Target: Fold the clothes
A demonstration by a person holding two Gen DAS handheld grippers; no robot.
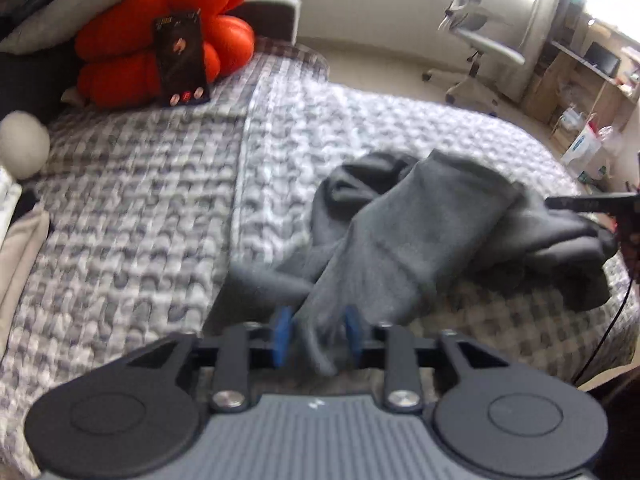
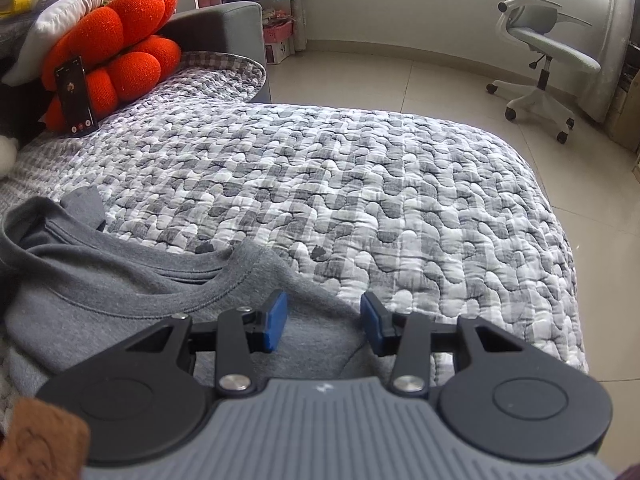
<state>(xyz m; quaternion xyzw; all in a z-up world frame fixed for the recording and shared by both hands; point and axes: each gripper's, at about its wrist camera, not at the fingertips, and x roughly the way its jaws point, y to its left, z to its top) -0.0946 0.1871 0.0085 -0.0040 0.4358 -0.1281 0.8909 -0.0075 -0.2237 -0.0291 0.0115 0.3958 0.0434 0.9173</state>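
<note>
The grey shirt (image 1: 420, 232) lies on the bed (image 1: 140, 208) in a loose heap. It is bunched and wrinkled, not flat and not in a neat stack, so I think the folding is somewhere in the middle and most of it is left to do.

The left gripper (image 1: 318, 334) has its fingers closed on a bit of the shirt. The cloth runs up and away from those fingers, stretched a little, toward the far right. That is the long way of the shirt here: from the left fingers out to the heap beside the other gripper.

The right gripper (image 2: 324, 322) has its fingers apart, with nothing pinched. They sit just over the shirt (image 2: 132, 292). The neck hole (image 2: 120, 264) lies open just ahead and to the left of these fingers, and it faces the far end of the bed.
</note>
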